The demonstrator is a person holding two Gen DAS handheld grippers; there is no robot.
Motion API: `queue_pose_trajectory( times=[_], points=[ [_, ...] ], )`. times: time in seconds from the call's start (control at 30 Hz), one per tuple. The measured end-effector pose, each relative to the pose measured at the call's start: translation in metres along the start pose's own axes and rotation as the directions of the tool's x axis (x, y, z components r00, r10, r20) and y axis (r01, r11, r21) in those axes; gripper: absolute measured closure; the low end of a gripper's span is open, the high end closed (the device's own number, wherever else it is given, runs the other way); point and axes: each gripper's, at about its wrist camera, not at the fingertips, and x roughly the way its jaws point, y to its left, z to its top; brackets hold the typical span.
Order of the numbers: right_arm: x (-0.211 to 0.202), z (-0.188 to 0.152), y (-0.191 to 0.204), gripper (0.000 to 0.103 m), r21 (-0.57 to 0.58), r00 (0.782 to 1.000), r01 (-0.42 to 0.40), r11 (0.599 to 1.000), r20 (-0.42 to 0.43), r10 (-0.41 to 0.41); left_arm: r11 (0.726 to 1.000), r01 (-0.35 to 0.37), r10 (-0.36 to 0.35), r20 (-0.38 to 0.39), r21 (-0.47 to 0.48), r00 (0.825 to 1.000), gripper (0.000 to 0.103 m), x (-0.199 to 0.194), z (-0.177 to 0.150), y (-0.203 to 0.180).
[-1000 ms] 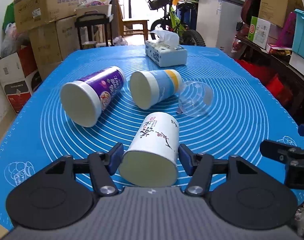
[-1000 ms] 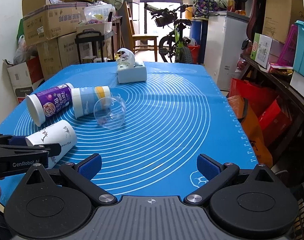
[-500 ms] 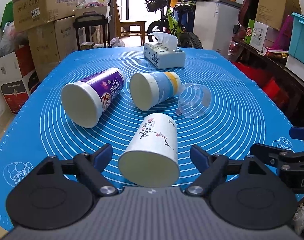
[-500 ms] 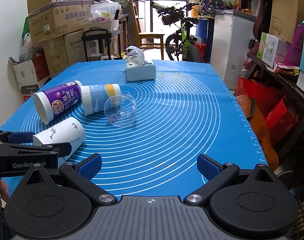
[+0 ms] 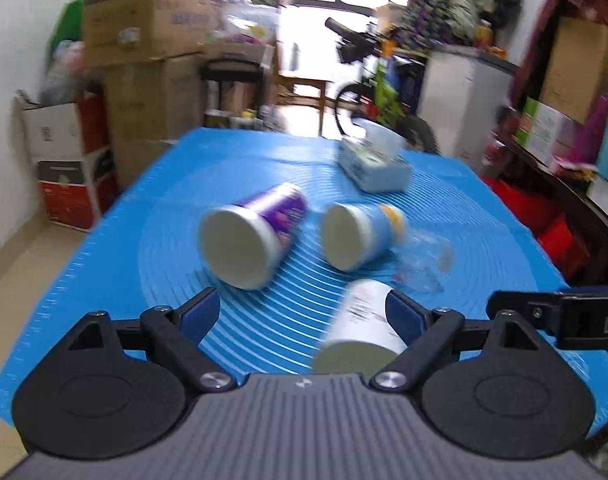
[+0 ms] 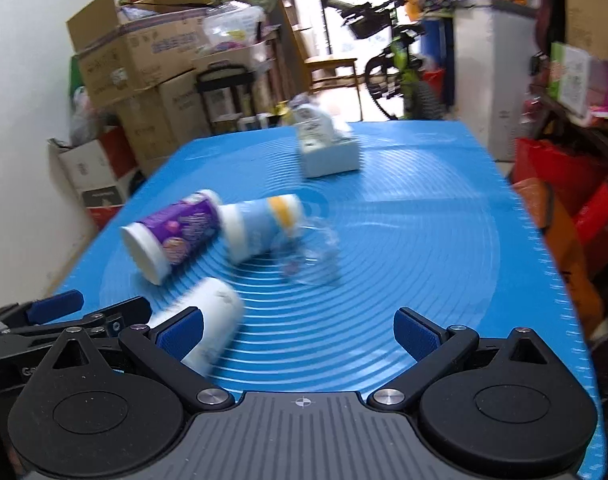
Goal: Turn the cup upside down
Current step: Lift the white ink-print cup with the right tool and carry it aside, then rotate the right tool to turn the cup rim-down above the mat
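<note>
Four cups lie on their sides on the blue mat (image 5: 264,320). A white cup with ink print (image 5: 361,332) lies just inside my open left gripper (image 5: 304,312), close to its right finger; it also shows in the right wrist view (image 6: 208,320). A purple cup (image 5: 252,240), a blue-and-yellow cup (image 5: 357,240) and a clear plastic cup (image 5: 423,264) lie farther off. My right gripper (image 6: 300,332) is open and empty, with the white cup beside its left finger. Both views are motion-blurred.
A tissue box (image 5: 373,168) stands at the far side of the mat. Cardboard boxes (image 5: 144,40), a bicycle (image 5: 379,92) and shelves with bins (image 5: 563,140) surround the table. The mat's right edge (image 6: 551,280) drops off toward red bags.
My left gripper has opened wider, let go of the white cup and shifted left, so the cup now sits at its right side. My right gripper has moved left toward the cups.
</note>
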Motion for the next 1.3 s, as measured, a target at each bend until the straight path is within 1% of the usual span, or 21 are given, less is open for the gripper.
queue_pose_trajectory(
  times=[0.07,0.23,0.33,0.47,0.6,0.7,0.8,0.9,0.93,0.97,1.0,1.13,1.2,1.3],
  points=[
    [0.008,0.005,0.009,0.003,0.011,0.999,-0.04,0.999,-0.028,0.041,0.999,-0.041,0.041,0.009,-0.021,0.999,0.013,0.002,0.003,0.011],
    [0.039,0.014,0.032,0.005,0.024,0.99,-0.09,0.996,-0.106,0.092,0.991,-0.118,0.118,-0.003,-0.066,0.993,0.013,0.013,0.006,0.04],
    [0.059,0.018,0.04,0.008,0.056,0.984,-0.102,0.993,-0.144,0.11,0.985,-0.153,0.152,-0.017,-0.08,0.988,0.013,0.02,0.005,0.055],
    [0.073,0.023,0.044,0.01,0.074,0.981,-0.1,0.992,-0.161,0.111,0.978,-0.189,0.188,-0.022,-0.082,0.982,0.013,0.028,0.003,0.066],
    [0.089,0.028,0.047,0.013,0.072,0.977,-0.083,0.994,-0.191,0.096,0.98,-0.178,0.175,-0.034,-0.088,0.984,0.013,0.033,0.003,0.072],
    [0.104,0.03,0.043,0.018,0.112,0.964,-0.089,0.99,-0.239,0.114,0.981,-0.177,0.174,-0.039,-0.086,0.984,0.013,0.039,0.003,0.073],
    [0.115,0.031,0.045,0.02,0.115,0.954,-0.091,0.989,-0.275,0.12,0.981,-0.163,0.159,-0.047,-0.101,0.986,0.013,0.042,0.002,0.074],
    [0.127,0.028,0.046,0.028,0.119,0.938,-0.1,0.988,-0.32,0.133,0.983,-0.154,0.15,-0.048,-0.104,0.987,0.013,0.042,0.002,0.075],
    [0.129,0.026,0.044,0.032,0.137,0.933,-0.116,0.984,-0.326,0.155,0.982,-0.157,0.153,-0.046,-0.103,0.987,0.013,0.042,0.002,0.075],
    [0.129,0.026,0.043,0.032,0.155,0.929,-0.128,0.98,-0.327,0.173,0.982,-0.157,0.153,-0.045,-0.103,0.987,0.013,0.041,0.002,0.075],
    [0.129,0.025,0.043,0.033,0.159,0.93,-0.131,0.979,-0.321,0.177,0.982,-0.156,0.152,-0.046,-0.105,0.987,0.013,0.042,0.002,0.075],
    [0.119,0.022,0.043,0.036,0.126,0.939,-0.16,0.979,-0.286,0.19,0.983,-0.147,0.143,-0.043,-0.113,0.989,0.013,0.039,0.002,0.075],
    [0.109,0.023,0.042,0.037,0.098,0.954,-0.169,0.981,-0.234,0.188,0.983,-0.143,0.139,-0.039,-0.119,0.99,0.013,0.037,0.001,0.074],
    [0.087,0.024,0.041,0.037,0.013,0.985,-0.13,0.991,-0.109,0.131,0.981,-0.133,0.133,-0.008,-0.14,0.991,0.013,0.031,0.001,0.072]
  ],
)
